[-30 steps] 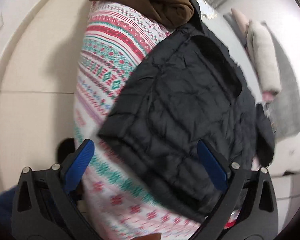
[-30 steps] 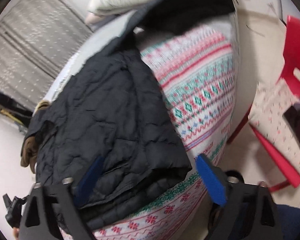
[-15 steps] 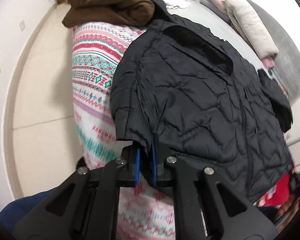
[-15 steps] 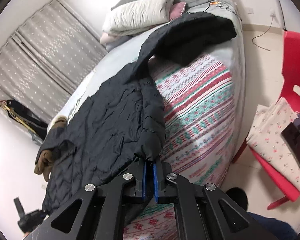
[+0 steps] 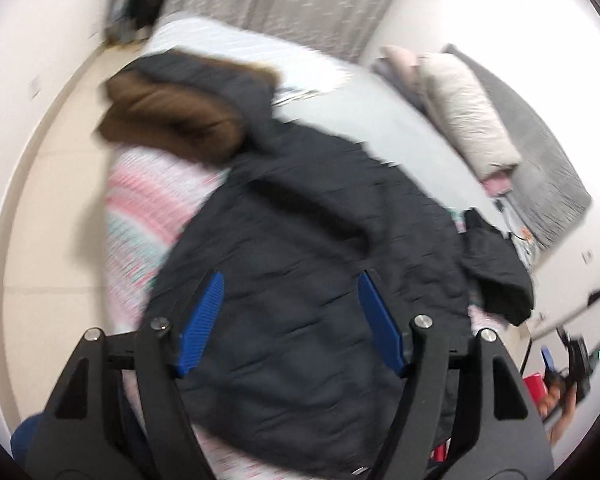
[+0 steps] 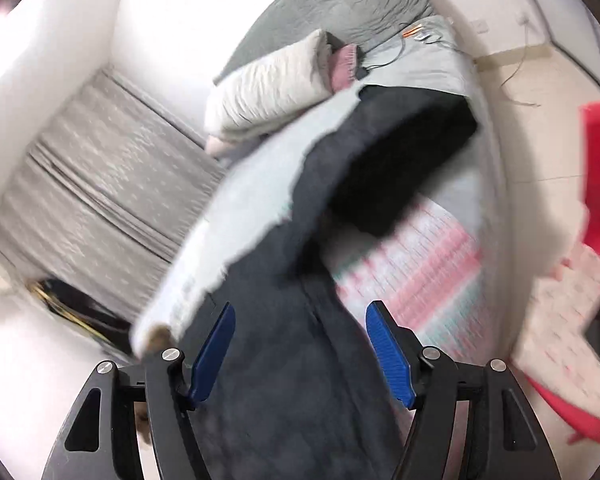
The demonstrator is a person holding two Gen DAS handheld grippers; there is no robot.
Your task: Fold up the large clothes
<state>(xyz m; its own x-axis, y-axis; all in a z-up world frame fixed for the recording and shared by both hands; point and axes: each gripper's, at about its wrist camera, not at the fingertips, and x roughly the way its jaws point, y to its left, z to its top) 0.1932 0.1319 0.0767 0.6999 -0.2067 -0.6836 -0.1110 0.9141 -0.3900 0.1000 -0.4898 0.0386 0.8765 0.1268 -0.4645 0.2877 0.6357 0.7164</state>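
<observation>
A dark quilted jacket (image 5: 320, 280) lay spread across the bed (image 5: 364, 120), over a patterned blanket (image 5: 148, 208), as both tongs hung above it. The left tongs (image 5: 290, 320) and right tongs (image 6: 300, 352) were opening, pads clear of the fabric, holding nothing. The fold appeared between grasps; the next move likely called for regripping an edge. No legible writing showed.

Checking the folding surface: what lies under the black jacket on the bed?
Under the black jacket shows a pink-and-green patterned blanket and, farther back, pale sheet. Whatever lies directly beneath its middle is covered.
</observation>
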